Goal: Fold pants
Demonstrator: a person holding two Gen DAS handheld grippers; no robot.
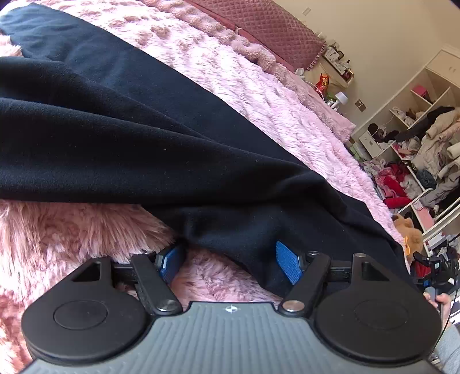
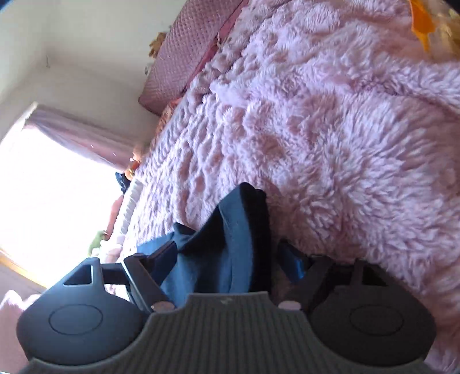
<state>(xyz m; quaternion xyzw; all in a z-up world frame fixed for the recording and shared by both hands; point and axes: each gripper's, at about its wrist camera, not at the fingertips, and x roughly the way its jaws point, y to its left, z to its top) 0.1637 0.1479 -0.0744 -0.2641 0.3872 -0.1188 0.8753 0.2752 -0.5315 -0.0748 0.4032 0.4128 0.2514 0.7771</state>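
The black pants [image 1: 120,123] lie spread in folds across the pink fluffy blanket [image 1: 230,74]. In the left wrist view my left gripper [image 1: 230,263] stands wide, and the near edge of the pants drapes loosely between its blue pads [image 1: 289,266] without being pinched. In the right wrist view a bunched end of the pants [image 2: 230,244], bluish in the light, sits between the jaws of my right gripper [image 2: 230,259]. It rests against the left finger [image 2: 161,256]. The right pad [image 2: 296,266] stands apart from it, partly sunk in the fur.
A quilted pink headboard [image 1: 276,26] runs along the far side of the bed. Beyond the bed's right edge are white shelves with heaped clothes [image 1: 417,138] and a plush toy [image 1: 411,230]. A bright window with a pink curtain [image 2: 72,135] lies left in the right wrist view.
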